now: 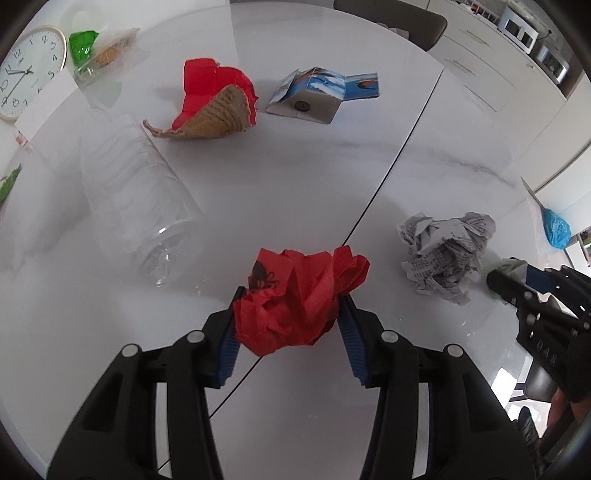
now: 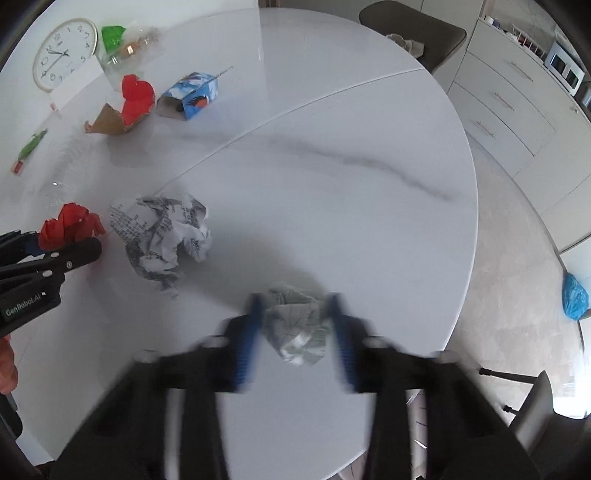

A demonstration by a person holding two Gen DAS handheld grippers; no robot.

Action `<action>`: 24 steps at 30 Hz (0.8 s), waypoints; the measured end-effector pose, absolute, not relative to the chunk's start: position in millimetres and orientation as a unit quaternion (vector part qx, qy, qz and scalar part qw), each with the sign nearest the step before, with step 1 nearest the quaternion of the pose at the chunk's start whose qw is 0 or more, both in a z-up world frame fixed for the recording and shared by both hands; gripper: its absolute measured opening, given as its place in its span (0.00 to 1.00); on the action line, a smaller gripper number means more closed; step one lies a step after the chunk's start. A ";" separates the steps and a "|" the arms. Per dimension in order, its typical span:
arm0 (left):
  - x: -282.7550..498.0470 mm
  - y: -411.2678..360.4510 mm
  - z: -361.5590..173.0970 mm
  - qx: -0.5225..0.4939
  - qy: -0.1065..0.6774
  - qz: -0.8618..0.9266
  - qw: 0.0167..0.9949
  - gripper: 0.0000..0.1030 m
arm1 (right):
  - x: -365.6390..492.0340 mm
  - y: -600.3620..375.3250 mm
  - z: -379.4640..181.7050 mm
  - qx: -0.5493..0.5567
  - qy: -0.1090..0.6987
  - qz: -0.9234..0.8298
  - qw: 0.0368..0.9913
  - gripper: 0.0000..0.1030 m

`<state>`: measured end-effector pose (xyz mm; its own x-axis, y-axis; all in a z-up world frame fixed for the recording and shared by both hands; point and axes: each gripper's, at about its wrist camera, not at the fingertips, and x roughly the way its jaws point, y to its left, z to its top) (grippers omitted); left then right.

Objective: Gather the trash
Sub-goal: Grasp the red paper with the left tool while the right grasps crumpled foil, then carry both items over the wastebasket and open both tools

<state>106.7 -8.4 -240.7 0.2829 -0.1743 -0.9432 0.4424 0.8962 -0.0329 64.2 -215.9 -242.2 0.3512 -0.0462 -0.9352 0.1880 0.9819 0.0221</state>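
Note:
My left gripper (image 1: pixel 291 295) is shut on a crumpled red paper ball (image 1: pixel 299 306), which fills the space between the blue pads just above the white marble table (image 1: pixel 332 166). In the blurred right wrist view, my right gripper (image 2: pixel 294 299) has its pads against both sides of a small crumpled pale paper wad (image 2: pixel 295 328) near the table's front edge. A crumpled newspaper ball (image 2: pixel 162 240) lies on the table between the two grippers. In the left wrist view the right gripper (image 1: pixel 511 275) shows at the far right, beside the newspaper ball (image 1: pixel 447 251).
A clear plastic bottle (image 1: pixel 136 199) lies on its side left of the red ball. Torn red cardboard (image 1: pixel 214 99) and a blue carton (image 1: pixel 317 96) lie farther back. A wall clock (image 1: pixel 26 74) and green plastic wrapping (image 1: pixel 85 48) sit at the far left. A chair (image 2: pixel 417 26) stands behind the table.

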 end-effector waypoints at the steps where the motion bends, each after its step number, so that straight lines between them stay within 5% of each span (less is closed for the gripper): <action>1: 106.3 -8.9 -238.7 0.120 0.565 -0.197 0.792 0.45 | 62.6 -217.6 -239.5 0.069 0.562 -0.070 0.822 0.28; 14: 5.0 -57.5 -146.7 0.153 0.498 -0.318 0.792 0.45 | -62.8 -263.4 -166.5 0.123 0.504 -0.116 0.847 0.29; 24: -119.9 -188.1 -161.9 0.251 0.471 -0.473 0.702 0.45 | -184.8 -311.6 -176.9 0.165 0.506 -0.204 0.822 0.30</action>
